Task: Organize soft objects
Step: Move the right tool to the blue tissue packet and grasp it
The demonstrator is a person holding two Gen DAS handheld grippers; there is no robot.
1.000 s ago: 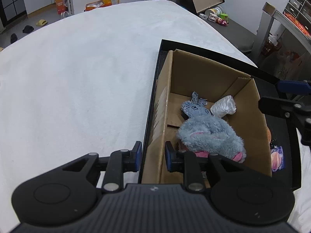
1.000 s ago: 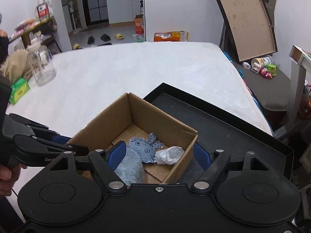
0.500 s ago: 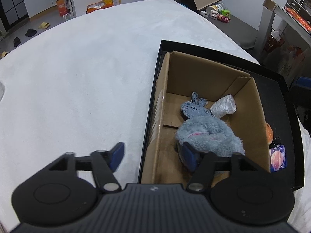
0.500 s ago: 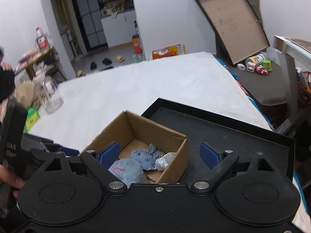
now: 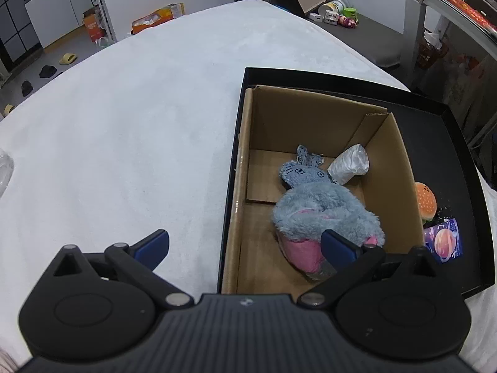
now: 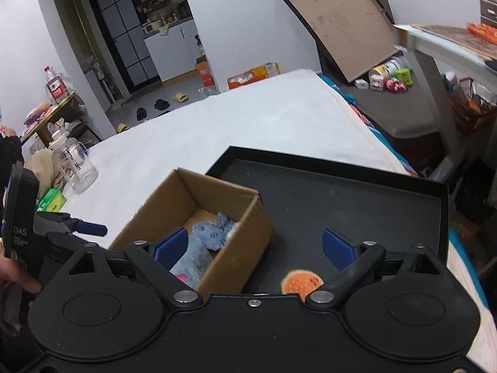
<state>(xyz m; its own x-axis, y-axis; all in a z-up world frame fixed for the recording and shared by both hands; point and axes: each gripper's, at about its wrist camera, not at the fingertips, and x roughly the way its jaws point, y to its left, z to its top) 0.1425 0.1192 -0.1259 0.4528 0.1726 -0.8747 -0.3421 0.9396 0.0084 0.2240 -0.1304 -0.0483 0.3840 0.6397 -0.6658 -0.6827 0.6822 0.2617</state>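
Note:
A cardboard box (image 5: 400,161) stands in the left part of a black tray (image 5: 447,143) on the white bed. In the box lie a fluffy grey-and-pink plush (image 5: 323,214), a flat blue denim bunny (image 5: 303,172) and a crumpled white bag (image 5: 349,168). An orange burger toy (image 5: 426,200) and a planet-print pouch (image 5: 444,242) lie on the tray right of the box. My left gripper (image 5: 245,242) is open and empty, straddling the box's left wall. My right gripper (image 6: 254,245) is open and empty above the tray, with the box (image 6: 217,199), the plush (image 6: 192,262) and the burger toy (image 6: 301,281) below it.
The white bed (image 5: 124,124) spreads to the left. A clear jar (image 6: 73,168) and a green pack (image 6: 51,200) stand at its far side. A leaning box lid (image 6: 341,28), small toys on a grey bench (image 6: 388,77) and a shelf (image 6: 450,46) are to the right.
My left gripper has opened wide and let go of the box's left wall. My right gripper has lifted and pulled back, bringing the burger toy into its view.

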